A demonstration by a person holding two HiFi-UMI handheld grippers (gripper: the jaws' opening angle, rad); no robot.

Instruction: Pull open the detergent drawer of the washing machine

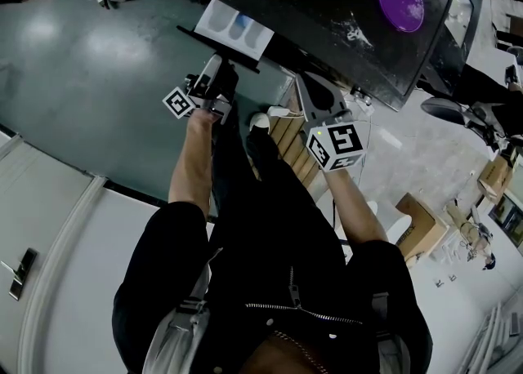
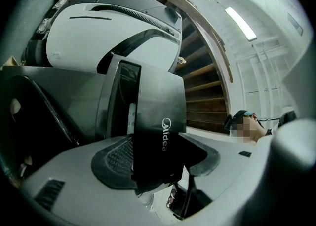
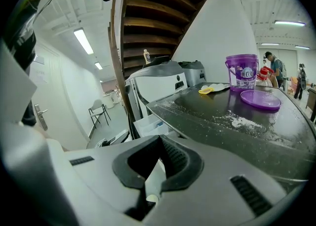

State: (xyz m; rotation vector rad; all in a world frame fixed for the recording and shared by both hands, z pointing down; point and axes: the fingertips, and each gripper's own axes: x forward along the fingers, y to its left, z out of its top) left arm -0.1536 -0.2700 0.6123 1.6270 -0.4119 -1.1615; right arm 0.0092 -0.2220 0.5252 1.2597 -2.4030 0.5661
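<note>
The washing machine (image 1: 327,13) has a dark top, and its white detergent drawer (image 1: 237,28) stands pulled out toward me with its compartments showing. My left gripper (image 1: 214,78) is at the drawer's outer end. In the left gripper view the drawer's dark front panel (image 2: 158,121) sits between the jaws, and the left gripper (image 2: 158,156) is shut on it. My right gripper (image 1: 315,95) hangs beside the machine's front corner, apart from the drawer. In the right gripper view the right gripper (image 3: 159,141) is shut with nothing held, and the drawer (image 3: 148,124) shows beyond it.
A purple lid (image 1: 400,1) and a purple bucket (image 3: 242,72) stand on the machine top, with spilled powder (image 3: 237,119) near them. A second white machine (image 2: 108,27) stands behind. A wooden staircase (image 3: 158,18) rises overhead. A pallet (image 1: 290,148) and a cardboard box (image 1: 421,225) lie on the floor.
</note>
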